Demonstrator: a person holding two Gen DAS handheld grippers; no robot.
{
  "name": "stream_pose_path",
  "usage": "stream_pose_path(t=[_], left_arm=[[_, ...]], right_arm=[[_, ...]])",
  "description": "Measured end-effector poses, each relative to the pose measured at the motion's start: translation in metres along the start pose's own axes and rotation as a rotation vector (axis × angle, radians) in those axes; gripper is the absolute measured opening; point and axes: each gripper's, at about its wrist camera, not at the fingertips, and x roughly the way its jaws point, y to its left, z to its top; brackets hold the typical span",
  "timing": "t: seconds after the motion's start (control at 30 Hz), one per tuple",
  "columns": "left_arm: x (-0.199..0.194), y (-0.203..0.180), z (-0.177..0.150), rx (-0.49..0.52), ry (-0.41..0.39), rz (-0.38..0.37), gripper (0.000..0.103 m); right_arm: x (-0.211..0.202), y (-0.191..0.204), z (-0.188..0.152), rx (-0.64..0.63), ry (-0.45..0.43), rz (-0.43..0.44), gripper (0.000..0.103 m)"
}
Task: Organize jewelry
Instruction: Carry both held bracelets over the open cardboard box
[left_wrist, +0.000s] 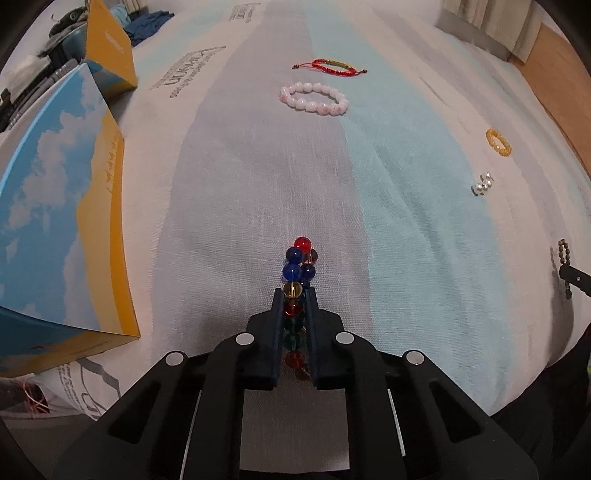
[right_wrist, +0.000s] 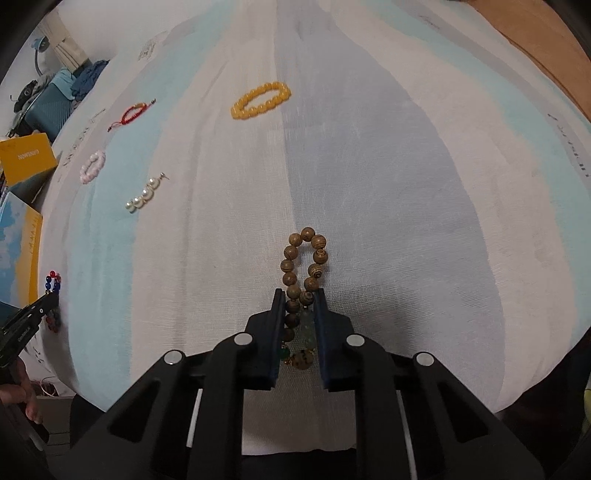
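- Left wrist view, far left: blue-and-yellow box (left_wrist: 55, 229) with a cloud print, lying on the striped bedsheet (left_wrist: 240, 184); a yellow box (left_wrist: 109, 44) stands open behind it.
- Centre, near: left hand-held gripper (left_wrist: 294, 291), its two fingers drawn close together on the multicoloured glass bead bracelet (left_wrist: 300, 266). Red, blue and amber beads stick out past the fingertips and lie on the sheet; green and red beads sit between the fingers.
- Centre, far: pink bead bracelet (left_wrist: 314, 99), lying flat in a ring; just behind it, red cord bracelet (left_wrist: 330, 67) with a gold-toned tube.
- Right: yellow bead bracelet (left_wrist: 498, 142); nearer the camera, pearl piece (left_wrist: 483, 184), a short cluster of white beads.
- Far right edge: part of the brown wooden bead bracelet (left_wrist: 562, 251) and a black fingertip of the other tool.
- Right wrist view, far left edge: the left hand-held gripper and its coloured beads, seen from the side.
- Left, far to near: red cord bracelet, pink bracelet, then the pearl piece, each apart from the others on the sheet.
- Centre, far: the yellow bracelet, lying flat in an oval.
- Centre, near: right hand-held gripper (right_wrist: 298, 293), fingers narrowed onto the brown wooden bead bracelet. Its striped beads loop out beyond the fingertips onto the sheet; pale green and dark green beads and a larger amber one sit between the fingers.
- Far right: tan bedding at the frame edge.
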Motion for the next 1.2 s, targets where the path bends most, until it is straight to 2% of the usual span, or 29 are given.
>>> stream_pose_path(t=[0.37, 0.7, 1.0, 1.2], left_arm=[[-0.015, 0.000, 0.002, 0.001, -0.020, 0.006, 0.009], [-0.047, -0.002, 0.017, 0.001, -0.072, 0.001, 0.009], [-0.093, 0.006, 0.035, -0.024, -0.144, -0.017, 0.009], [-0.129, 0.022, 0.044, -0.047, -0.195, -0.015, 0.009]], right_arm=[[-0.025, 0.003, 0.006, -0.011, -0.053, -0.016, 0.015], [-0.053, 0.020, 0.019, -0.028, -0.109, -0.011, 0.015], [-0.088, 0.061, 0.032, -0.079, -0.166, 0.006, 0.015], [-0.113, 0.110, 0.040, -0.141, -0.203, 0.041, 0.015]])
